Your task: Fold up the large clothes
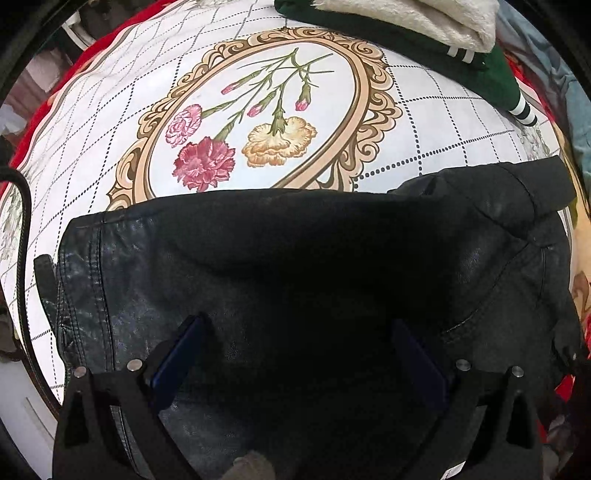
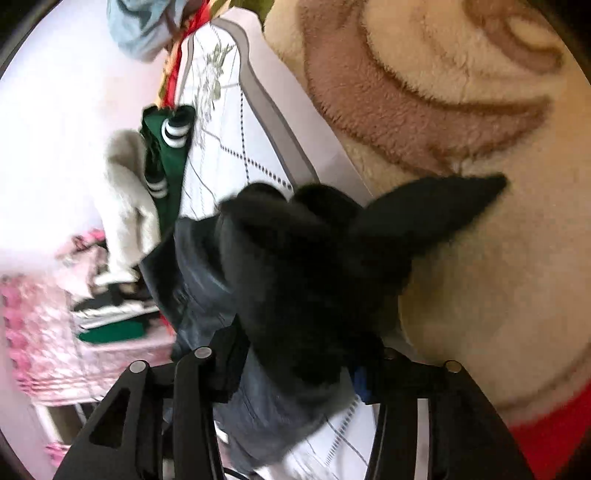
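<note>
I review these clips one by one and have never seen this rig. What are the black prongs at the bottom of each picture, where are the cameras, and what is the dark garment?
Each picture comes from a camera on a hand-held two-finger gripper, looking along its fingers. The left gripper stands open over a black leather-like jacket lying on a flowered bedspread. The right gripper has a fold of that jacket between its fingers; blur hides whether it is pinched. Folded green-and-cream clothes lie at the far edge.

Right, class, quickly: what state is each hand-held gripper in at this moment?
Left hand-held gripper: open, jaws spread above the black leather jacket, gripping nothing.
Right hand-held gripper: jacket fabric between its fingers; whether it grips cannot be told.
</note>
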